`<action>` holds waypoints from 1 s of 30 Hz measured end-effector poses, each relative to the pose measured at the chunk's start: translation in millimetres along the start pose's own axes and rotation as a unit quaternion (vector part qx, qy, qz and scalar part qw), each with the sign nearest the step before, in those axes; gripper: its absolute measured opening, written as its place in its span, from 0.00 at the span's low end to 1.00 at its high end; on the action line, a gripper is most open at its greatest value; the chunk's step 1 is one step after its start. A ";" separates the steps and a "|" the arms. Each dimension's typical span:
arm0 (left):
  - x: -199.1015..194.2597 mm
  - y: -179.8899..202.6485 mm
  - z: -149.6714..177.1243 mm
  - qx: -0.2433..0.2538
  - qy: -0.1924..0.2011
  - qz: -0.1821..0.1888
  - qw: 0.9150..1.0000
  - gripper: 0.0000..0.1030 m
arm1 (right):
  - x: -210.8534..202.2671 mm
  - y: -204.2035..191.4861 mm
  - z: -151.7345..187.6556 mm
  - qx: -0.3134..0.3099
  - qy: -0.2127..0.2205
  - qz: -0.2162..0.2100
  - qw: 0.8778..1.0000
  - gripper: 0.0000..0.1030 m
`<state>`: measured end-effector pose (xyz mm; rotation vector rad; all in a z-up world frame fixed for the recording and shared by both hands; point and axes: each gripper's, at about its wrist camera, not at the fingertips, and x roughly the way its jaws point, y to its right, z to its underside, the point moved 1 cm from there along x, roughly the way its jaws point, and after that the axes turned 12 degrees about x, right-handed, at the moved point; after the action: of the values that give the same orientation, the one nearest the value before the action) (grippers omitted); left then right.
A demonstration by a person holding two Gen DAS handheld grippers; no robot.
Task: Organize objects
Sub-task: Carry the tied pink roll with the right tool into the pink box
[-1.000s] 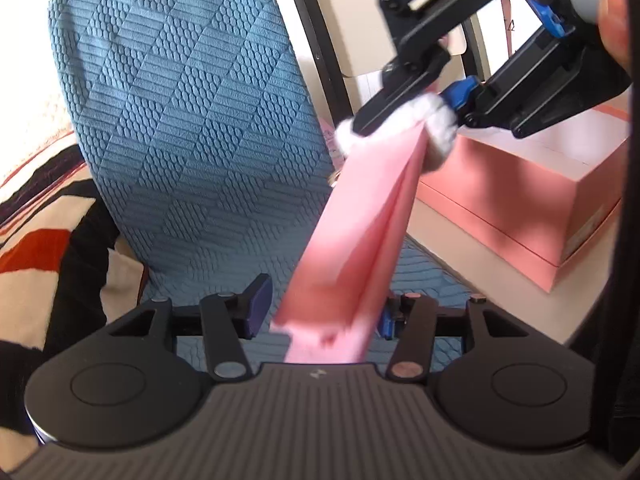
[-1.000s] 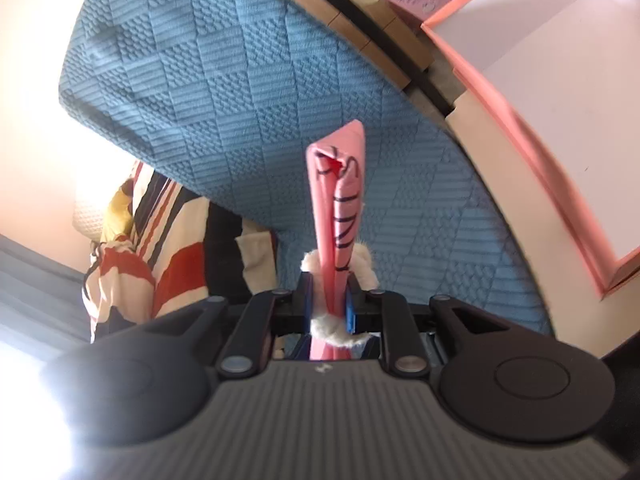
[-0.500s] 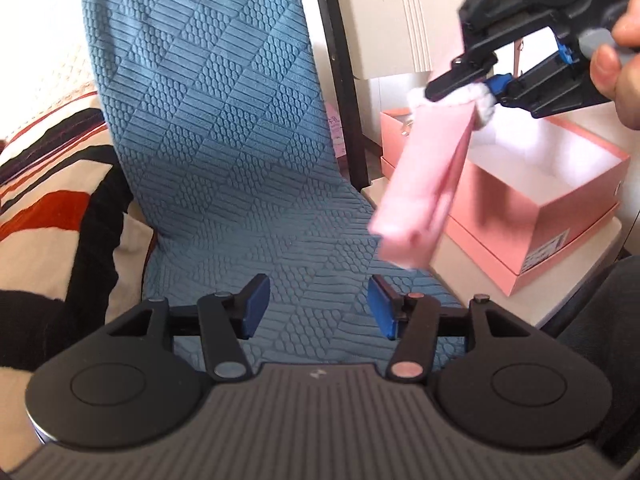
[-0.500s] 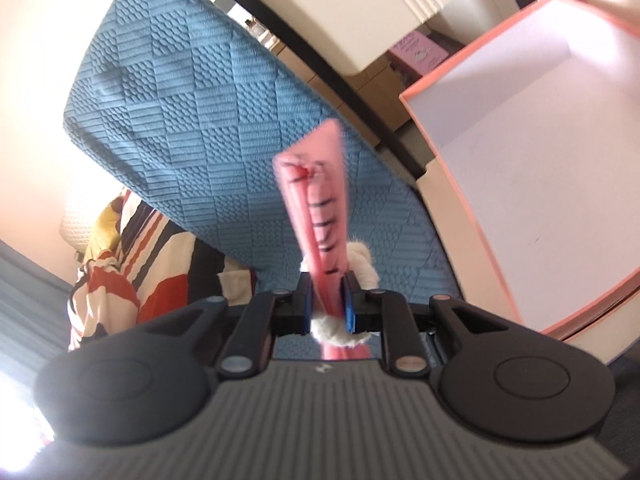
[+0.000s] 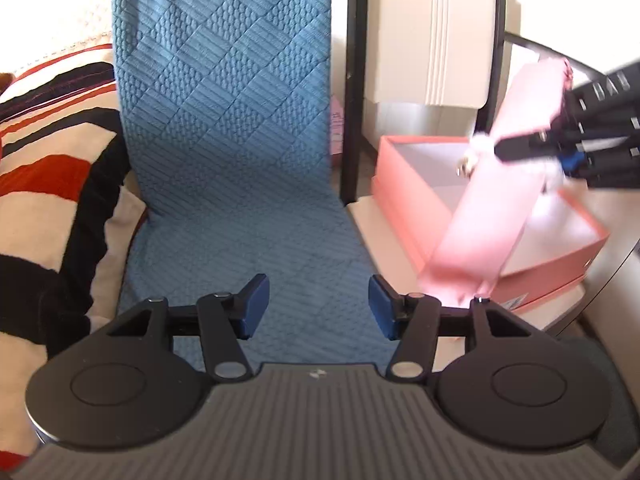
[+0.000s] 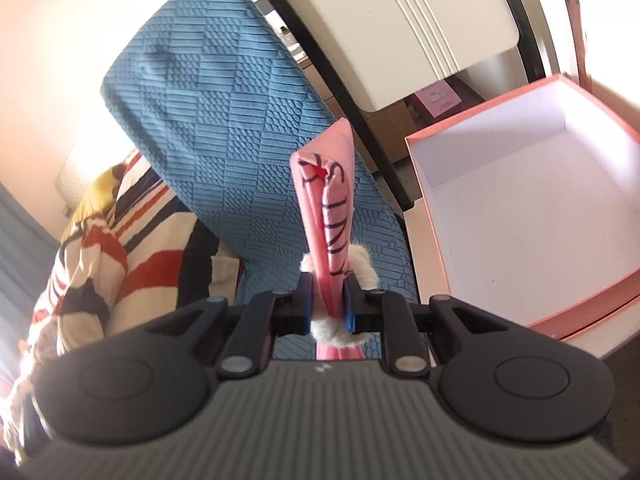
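My right gripper (image 6: 328,306) is shut on a folded pink cloth item (image 6: 330,216) with black lettering and white fluffy trim. It holds the item in the air, left of an open pink box (image 6: 532,216) with a white inside. In the left wrist view the pink cloth item (image 5: 492,208) hangs from the right gripper (image 5: 532,148) over the near side of the pink box (image 5: 404,188). My left gripper (image 5: 318,308) is open and empty, low above the blue quilted mat (image 5: 236,128).
A striped red, black and white blanket (image 5: 52,176) lies at the left. A black frame post (image 5: 352,80) and a cream cabinet (image 5: 424,32) stand behind the box. The box sits on a pale surface (image 5: 384,244).
My left gripper let go of the pink cloth and drew back. My right gripper carried the cloth to the right, to the pink box.
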<state>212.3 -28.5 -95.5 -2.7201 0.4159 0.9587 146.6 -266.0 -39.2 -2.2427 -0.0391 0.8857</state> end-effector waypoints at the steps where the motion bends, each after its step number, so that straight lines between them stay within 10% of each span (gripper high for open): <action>1: -2.3 3.5 -5.7 0.000 0.002 0.002 1.000 0.59 | -4.9 -2.3 1.5 -0.012 0.000 0.005 1.000 0.18; 30: 22.5 98.9 -152.3 0.012 -0.020 0.088 0.996 0.64 | -63.0 28.3 -70.7 -0.033 -0.029 0.069 0.997 0.19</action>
<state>283.1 -171.3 -5.7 -2.6739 0.6645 1.0419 135.2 -347.3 15.8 -2.3030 0.0611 1.0373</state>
